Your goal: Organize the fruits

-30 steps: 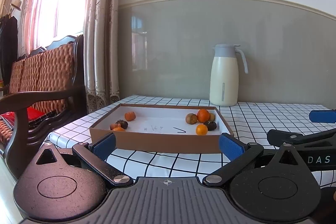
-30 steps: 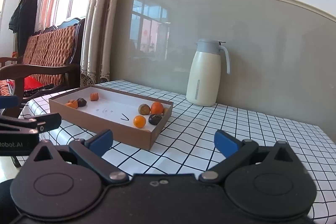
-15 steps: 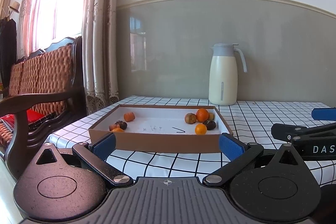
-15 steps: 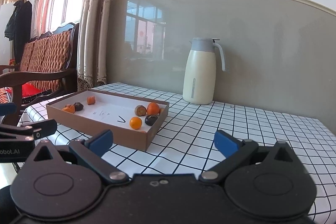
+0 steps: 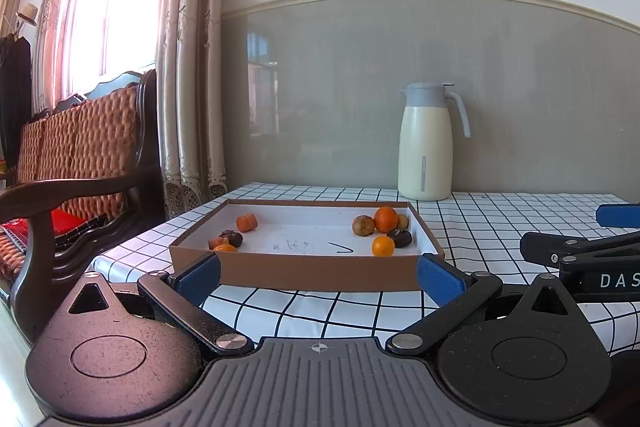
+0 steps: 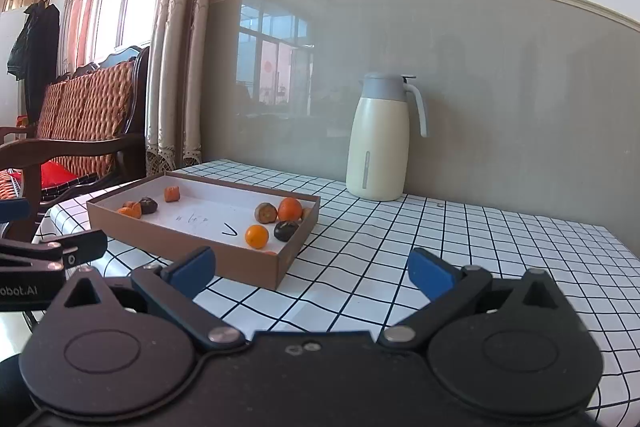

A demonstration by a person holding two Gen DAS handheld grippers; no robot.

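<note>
A shallow brown cardboard box [image 5: 304, 269] [image 6: 192, 239] lies on the checked table. At its right end sit two oranges [image 5: 385, 219] [image 6: 290, 209], a brownish fruit [image 5: 363, 225] and a dark fruit [image 5: 400, 238]. Its left end holds an orange piece [image 5: 246, 223] [image 6: 172, 193], a dark fruit [image 5: 232, 237] and small orange bits. My left gripper [image 5: 318, 277] is open, low in front of the box's near wall. To the right of the box, my right gripper [image 6: 312, 269] is open with nothing between its fingers.
A cream thermos jug [image 5: 427, 143] [image 6: 378, 139] stands at the back by the grey wall. A wooden bench with woven cushions [image 5: 80, 147] stands left of the table, under a curtained window. The checked tablecloth [image 6: 460, 247] stretches to the right.
Both grippers have drifted slightly; the box and jug sit a little differently in each view. Fingers stay open and no fruit has moved.
</note>
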